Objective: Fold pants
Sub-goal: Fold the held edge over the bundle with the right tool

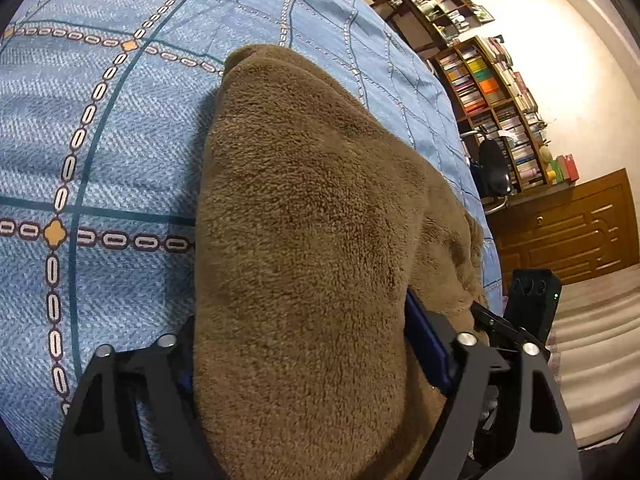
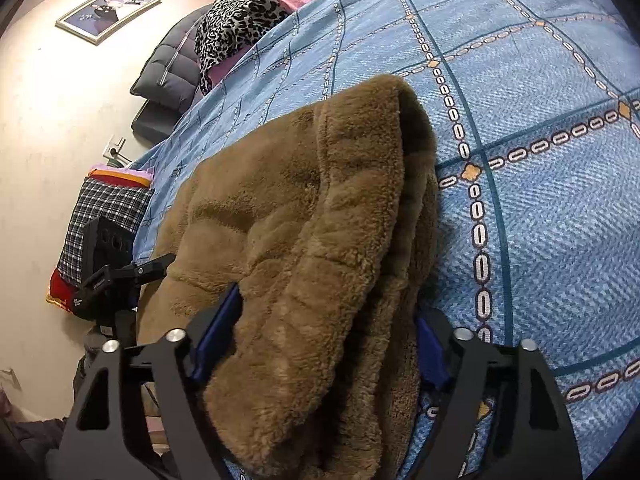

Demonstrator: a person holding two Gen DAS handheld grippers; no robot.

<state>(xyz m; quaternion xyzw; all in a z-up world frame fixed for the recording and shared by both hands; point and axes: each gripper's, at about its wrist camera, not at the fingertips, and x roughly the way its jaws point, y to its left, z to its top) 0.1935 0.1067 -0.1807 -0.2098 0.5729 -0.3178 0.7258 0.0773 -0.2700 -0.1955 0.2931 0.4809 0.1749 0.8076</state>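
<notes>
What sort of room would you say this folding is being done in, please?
Most likely a home bedroom: the brown fleece pants lie on a bed with a blue patterned bedspread, pillows sit at its head, and a crowded bookshelf lines the wall.

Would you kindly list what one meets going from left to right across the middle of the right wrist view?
Plaid cushion → other gripper → brown fleece pants → blue patterned bedspread.
</notes>
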